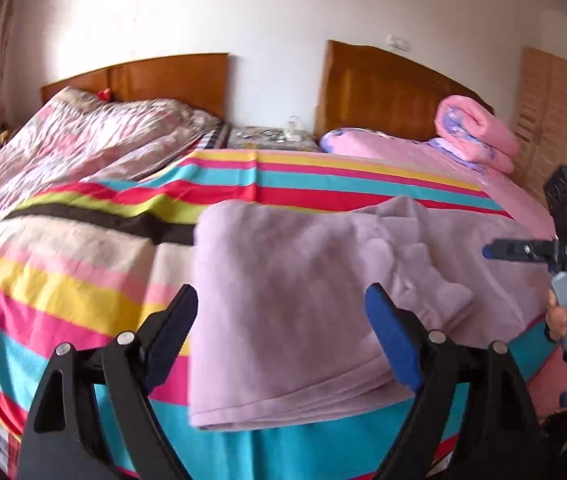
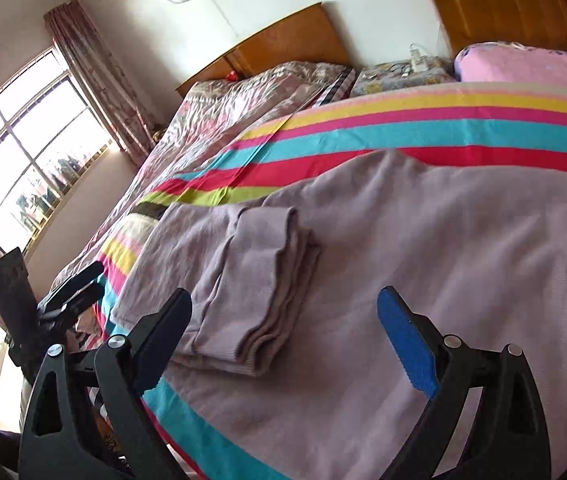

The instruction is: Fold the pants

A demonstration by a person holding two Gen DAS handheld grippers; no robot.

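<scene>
Our left gripper [image 1: 281, 308] hangs with its fingers spread wide and nothing between them, above the near edge of the bed, while our right gripper [image 2: 285, 312] is likewise splayed and empty. Between and beyond them the mauve fleece pants [image 1: 323, 280] lie flat on the striped bedsheet [image 1: 63, 288], close to the bed's near edge, with the cuffed leg ends [image 2: 263, 280] doubled back on top of the rest. Toward the far edge we see a floral quilt [image 1: 95, 140], a pink pillow [image 1: 363, 142] and a rolled pink blanket [image 1: 475, 132] against the wooden headboards [image 1: 383, 88].
</scene>
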